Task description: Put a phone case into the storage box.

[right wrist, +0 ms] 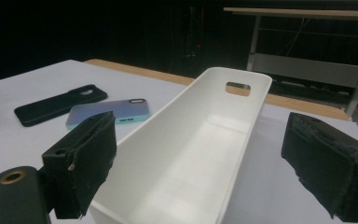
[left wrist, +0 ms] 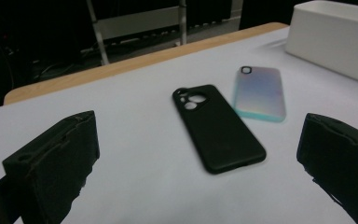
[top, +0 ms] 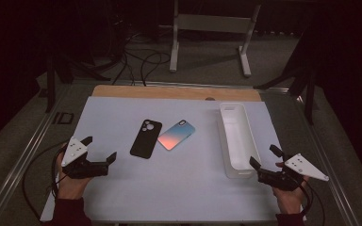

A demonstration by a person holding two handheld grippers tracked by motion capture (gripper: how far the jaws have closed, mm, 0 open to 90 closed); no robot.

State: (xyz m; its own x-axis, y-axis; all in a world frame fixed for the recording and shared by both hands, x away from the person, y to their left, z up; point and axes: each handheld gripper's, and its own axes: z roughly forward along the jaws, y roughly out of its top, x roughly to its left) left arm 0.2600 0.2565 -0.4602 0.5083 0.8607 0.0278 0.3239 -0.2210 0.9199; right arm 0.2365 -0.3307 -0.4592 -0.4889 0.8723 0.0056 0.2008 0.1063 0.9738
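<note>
Black fingers of left gripper [top: 99, 148] and right gripper [top: 264, 157] both spread wide, empty, touching nothing.

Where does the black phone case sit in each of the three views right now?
High view: black phone case left of centre on the white mat.
Left gripper view: centre, between the jaws.
Right gripper view: far left, lying flat.
Shared landmark: the iridescent phone case touching its side.

Black case [top: 146, 138], pink-to-blue gradient case [top: 176, 134] — seemingly plain white tray [top: 228, 142].
</note>
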